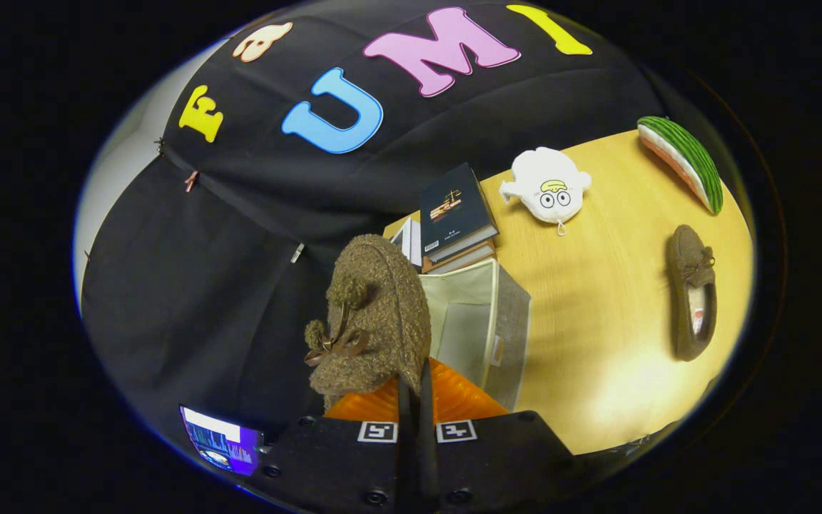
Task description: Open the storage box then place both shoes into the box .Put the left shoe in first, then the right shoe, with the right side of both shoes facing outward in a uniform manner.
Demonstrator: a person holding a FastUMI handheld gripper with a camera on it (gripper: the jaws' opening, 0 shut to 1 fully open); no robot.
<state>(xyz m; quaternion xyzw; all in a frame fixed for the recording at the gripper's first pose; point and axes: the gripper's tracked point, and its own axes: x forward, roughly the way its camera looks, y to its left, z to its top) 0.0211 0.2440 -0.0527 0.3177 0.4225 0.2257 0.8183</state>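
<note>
Gripper: the gripper [417,400] has its fingers drawn together, clamped on the edge of the held slipper [372,314]; the slipper rises just ahead of them, toe up, off the table
Held slipper: brown, nubbly bouclé fabric; two pompoms and a ribbon bow on the vamp (which foot it is, I cannot tell)
Storage box: the storage box [486,325] stands open just beyond the fingers, beside the held slipper; pale fabric walls, soft and square-cornered, grey outer face; its inside looks bare
Second slipper: the other slipper [693,300] lies flat on the wooden table [596,321], well apart from the box; same brown fabric, pale lining showing
Step in hand: likely carrying the first shoe to the box; judge the lowering slowly, heel first, turning it so the right side faces outward; keep it hard against one wall to leave room for its mate
Risk: soft walls may buckle if the sole catches the rim
Nearby: stacked books [454,214] behind the box
</note>
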